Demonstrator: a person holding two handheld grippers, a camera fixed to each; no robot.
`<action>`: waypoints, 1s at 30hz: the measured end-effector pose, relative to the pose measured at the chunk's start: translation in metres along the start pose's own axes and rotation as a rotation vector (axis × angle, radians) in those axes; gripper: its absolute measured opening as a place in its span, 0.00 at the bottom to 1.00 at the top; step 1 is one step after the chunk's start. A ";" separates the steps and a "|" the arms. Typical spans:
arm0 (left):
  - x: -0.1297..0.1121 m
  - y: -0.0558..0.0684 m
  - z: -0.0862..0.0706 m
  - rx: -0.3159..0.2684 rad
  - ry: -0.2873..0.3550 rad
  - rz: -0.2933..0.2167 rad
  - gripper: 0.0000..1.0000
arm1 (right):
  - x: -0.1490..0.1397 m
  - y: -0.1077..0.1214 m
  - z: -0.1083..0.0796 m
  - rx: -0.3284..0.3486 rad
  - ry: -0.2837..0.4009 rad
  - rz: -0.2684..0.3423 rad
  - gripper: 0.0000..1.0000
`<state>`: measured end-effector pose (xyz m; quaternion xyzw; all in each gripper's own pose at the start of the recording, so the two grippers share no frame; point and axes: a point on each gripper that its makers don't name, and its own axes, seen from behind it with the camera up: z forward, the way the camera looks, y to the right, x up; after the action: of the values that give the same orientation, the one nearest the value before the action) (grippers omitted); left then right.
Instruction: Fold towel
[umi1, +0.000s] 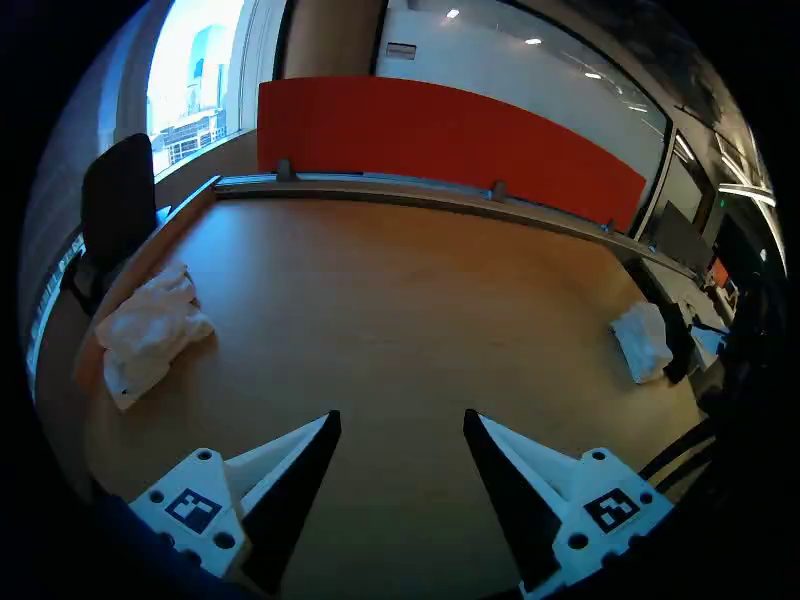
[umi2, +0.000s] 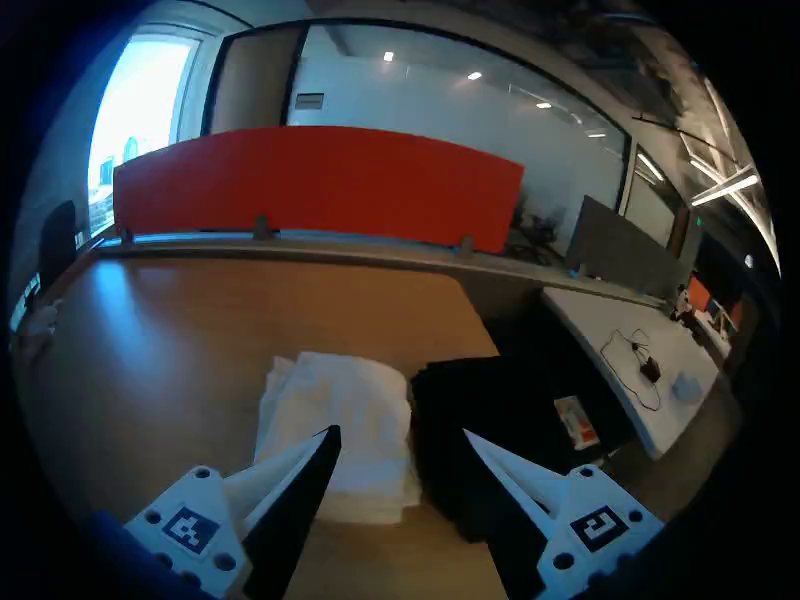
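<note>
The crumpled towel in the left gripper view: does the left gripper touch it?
Apart. In the left gripper view, bare table lies between the open left gripper and the crumpled towel.

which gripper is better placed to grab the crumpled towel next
Left, probably: the crumpled towel lies ahead of the open left gripper, while the right gripper faces the folded stack.

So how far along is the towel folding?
One white cloth towel already lies neatly folded near the wooden table edge. Nothing is in hand: the left gripper and right gripper are open, empty. A crumpled white towel is left to fold.
</note>
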<state>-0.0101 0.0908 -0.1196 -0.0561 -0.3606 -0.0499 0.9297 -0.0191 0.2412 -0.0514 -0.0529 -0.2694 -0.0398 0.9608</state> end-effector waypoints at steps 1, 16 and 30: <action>0.000 0.000 0.000 0.000 0.001 0.001 0.91 | 0.002 -0.001 -0.001 -0.001 0.011 0.005 0.84; 0.011 -0.002 0.002 0.005 0.034 0.003 0.91 | 0.045 -0.007 -0.015 -0.020 0.162 0.109 0.85; 0.053 -0.004 0.004 0.013 0.166 0.017 0.91 | 0.085 -0.012 -0.031 -0.035 0.282 0.135 0.90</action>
<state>0.0262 0.0843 -0.0804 -0.0489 -0.2822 -0.0443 0.9571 0.0678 0.2214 -0.0328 -0.0815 -0.1267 0.0132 0.9885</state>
